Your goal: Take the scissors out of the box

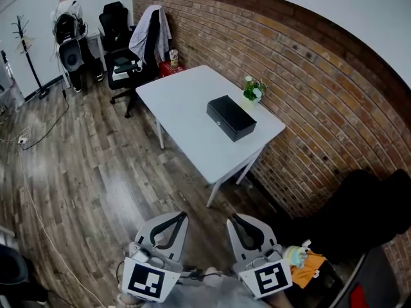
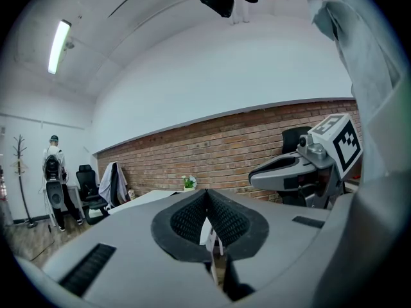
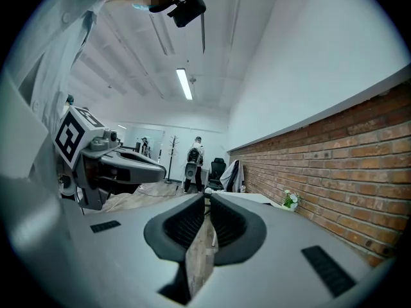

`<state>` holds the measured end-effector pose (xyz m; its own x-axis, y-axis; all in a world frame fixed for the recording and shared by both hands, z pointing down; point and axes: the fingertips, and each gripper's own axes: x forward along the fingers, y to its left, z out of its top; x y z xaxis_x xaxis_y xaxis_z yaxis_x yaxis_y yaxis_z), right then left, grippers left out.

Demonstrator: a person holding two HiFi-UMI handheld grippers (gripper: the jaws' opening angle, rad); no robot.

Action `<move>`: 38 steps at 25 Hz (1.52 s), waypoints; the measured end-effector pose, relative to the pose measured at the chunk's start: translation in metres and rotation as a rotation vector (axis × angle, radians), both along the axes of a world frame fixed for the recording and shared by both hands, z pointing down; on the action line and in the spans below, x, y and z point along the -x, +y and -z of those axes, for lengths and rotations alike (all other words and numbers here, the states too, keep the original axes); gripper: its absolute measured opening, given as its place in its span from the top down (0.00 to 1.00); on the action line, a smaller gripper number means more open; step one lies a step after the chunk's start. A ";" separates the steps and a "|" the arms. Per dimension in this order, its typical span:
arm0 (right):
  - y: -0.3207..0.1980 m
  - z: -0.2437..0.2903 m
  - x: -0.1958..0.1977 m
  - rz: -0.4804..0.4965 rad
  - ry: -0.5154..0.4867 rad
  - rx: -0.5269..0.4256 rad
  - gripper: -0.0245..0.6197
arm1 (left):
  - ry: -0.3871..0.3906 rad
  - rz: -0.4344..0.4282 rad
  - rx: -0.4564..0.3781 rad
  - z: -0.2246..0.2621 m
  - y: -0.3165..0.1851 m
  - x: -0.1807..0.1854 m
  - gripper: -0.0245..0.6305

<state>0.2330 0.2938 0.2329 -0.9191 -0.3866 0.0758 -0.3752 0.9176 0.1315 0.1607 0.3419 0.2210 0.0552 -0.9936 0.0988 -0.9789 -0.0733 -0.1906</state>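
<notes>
The shut black box [image 1: 231,117], scissors unseen, lies mid-frame, long axis upper left to lower right. Left gripper [image 1: 185,215] and right gripper [image 1: 231,219], jaws together and empty, sit well below it; the right looks nearer.

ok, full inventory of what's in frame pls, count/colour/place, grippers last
table: one, white, against the brick wall
box: one, black, lid shut, on the table near its wall side
scissors: none in view
plant: one, green with white flowers, on the table by the wall
brick wall: one, red-brown, right of the table
floor: grey-brown wood planks
office chairs: at least two, black, past the table's far end
jacket: one, pale, draped over a chair
coat stand: one, black, far left
person: one, far corner, back turned
left gripper: one, grey, bottom of the head view, shut, empty
right gripper: one, grey, beside it, shut, empty
</notes>
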 end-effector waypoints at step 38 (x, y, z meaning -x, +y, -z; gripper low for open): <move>0.034 -0.010 0.044 -0.026 0.026 0.000 0.87 | -0.020 0.026 -0.007 -0.010 0.054 0.056 0.94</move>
<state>0.1887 0.3278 0.2426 -0.9066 -0.4101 0.0998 -0.3951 0.9077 0.1411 0.1052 0.3963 0.2313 0.0271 -0.9954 0.0924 -0.9765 -0.0461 -0.2106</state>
